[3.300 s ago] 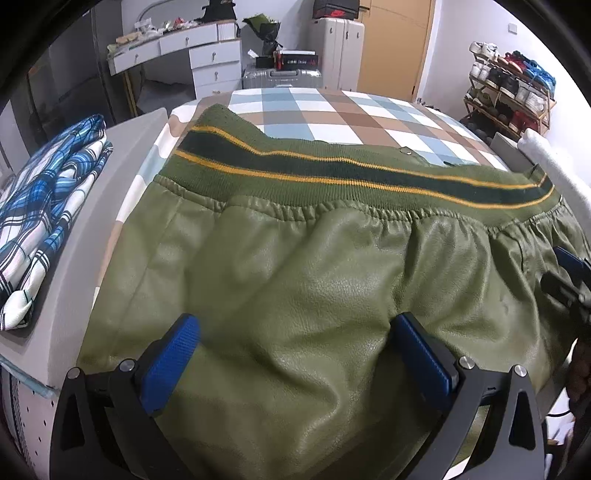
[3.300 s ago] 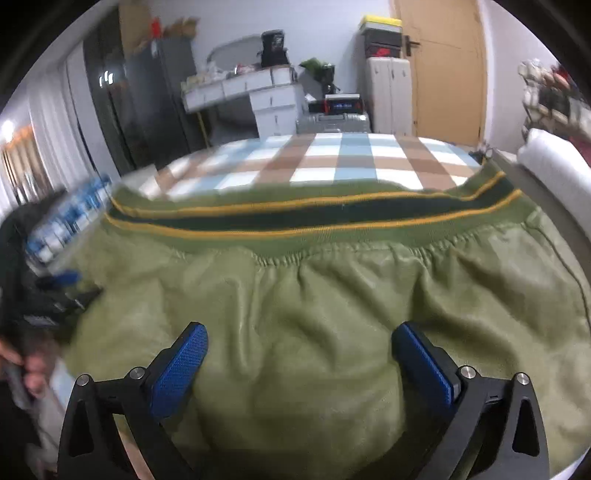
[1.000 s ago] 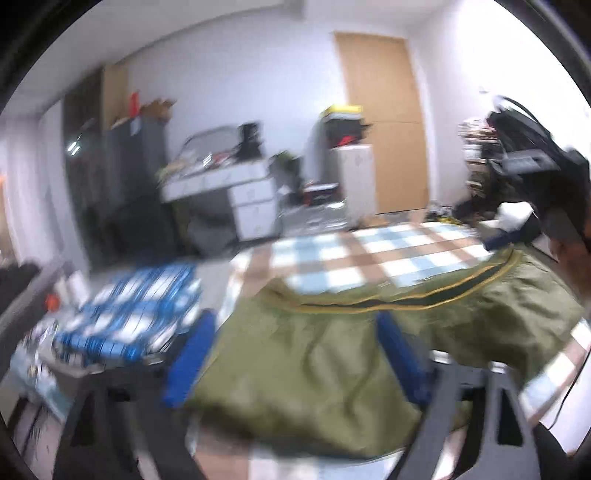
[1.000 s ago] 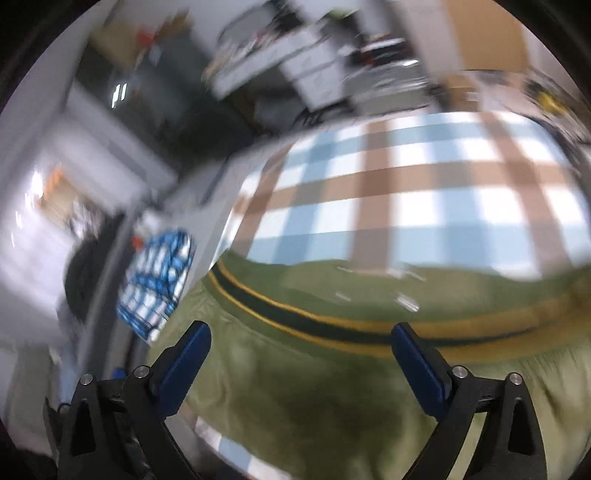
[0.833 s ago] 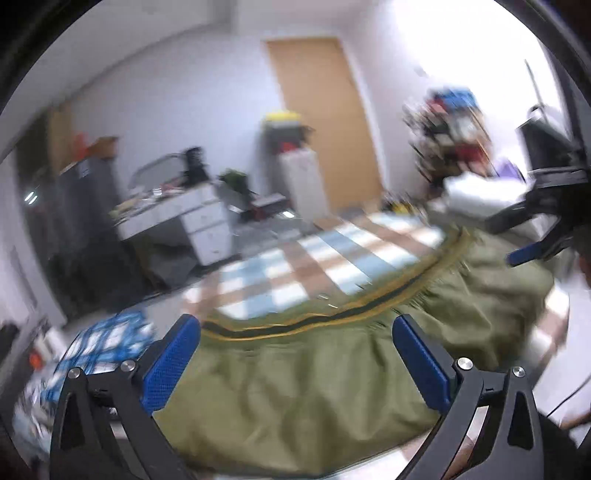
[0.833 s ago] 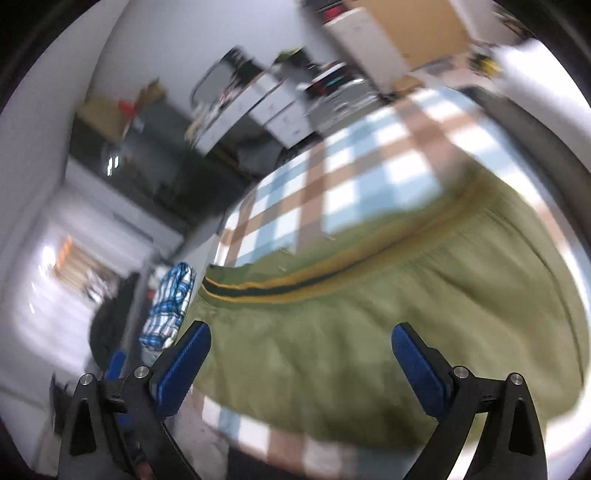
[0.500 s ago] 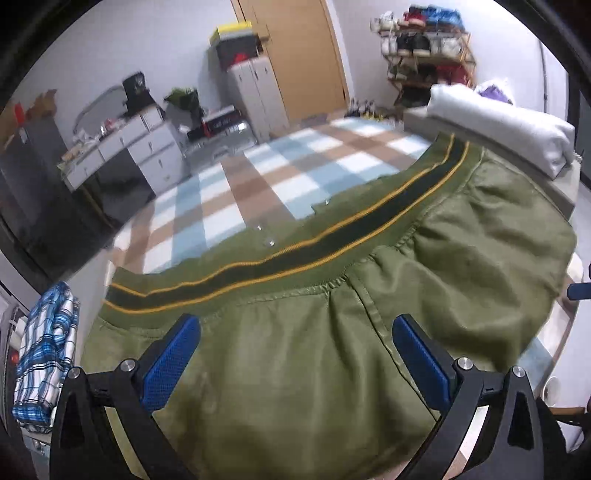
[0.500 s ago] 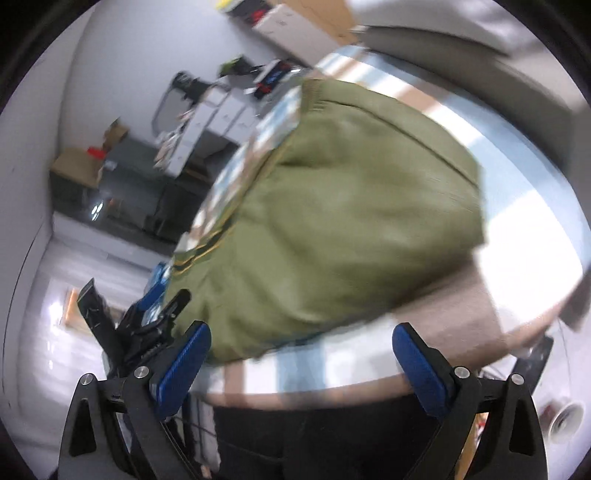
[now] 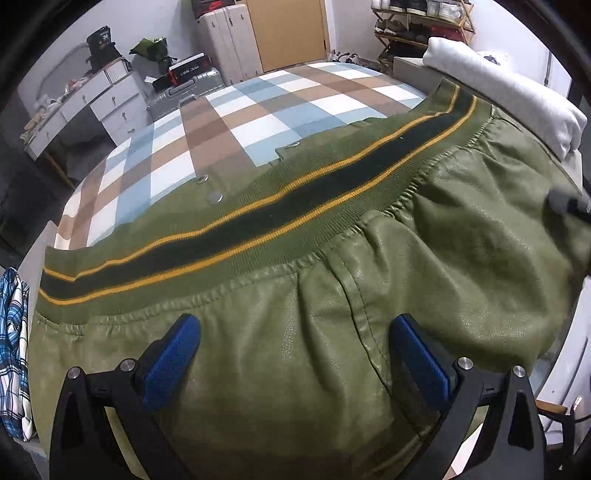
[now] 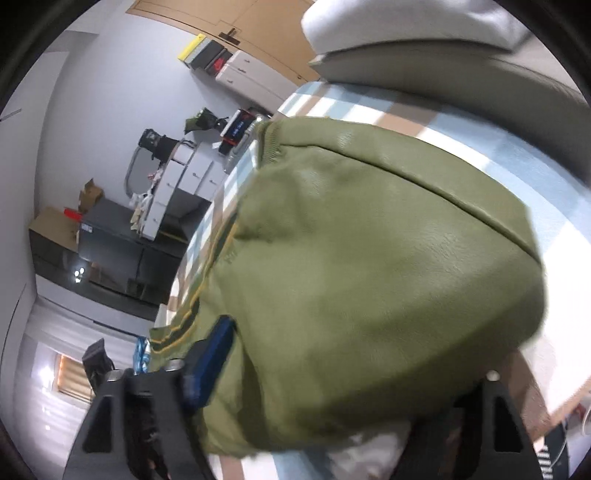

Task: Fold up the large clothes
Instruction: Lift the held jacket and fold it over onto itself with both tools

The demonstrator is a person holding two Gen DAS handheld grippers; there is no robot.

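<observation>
An olive green jacket [image 9: 369,295] lies spread on a plaid-covered bed [image 9: 258,122], its dark knit hem with yellow stripes [image 9: 258,221] running across the far side. My left gripper [image 9: 295,354] hovers open just above the jacket's near part, nothing between its blue pads [image 9: 170,354]. In the right wrist view the jacket [image 10: 369,240] bulges between the jaws of my right gripper [image 10: 340,376], which are closing at the garment's right edge. One blue pad [image 10: 210,365] sits beside the fabric; the other is hidden under it.
A folded blue plaid shirt [image 9: 13,350] lies at the left edge. A white rolled blanket [image 9: 498,92] rests on a grey ledge to the right. A white dresser [image 9: 92,99], suitcases [image 9: 225,40] and a shoe rack [image 9: 417,22] stand beyond the bed.
Both cameras swung down onto the jacket. The left gripper settled over its near part. The right gripper rolled, came to the jacket's right edge, and its jaws narrowed around the fabric.
</observation>
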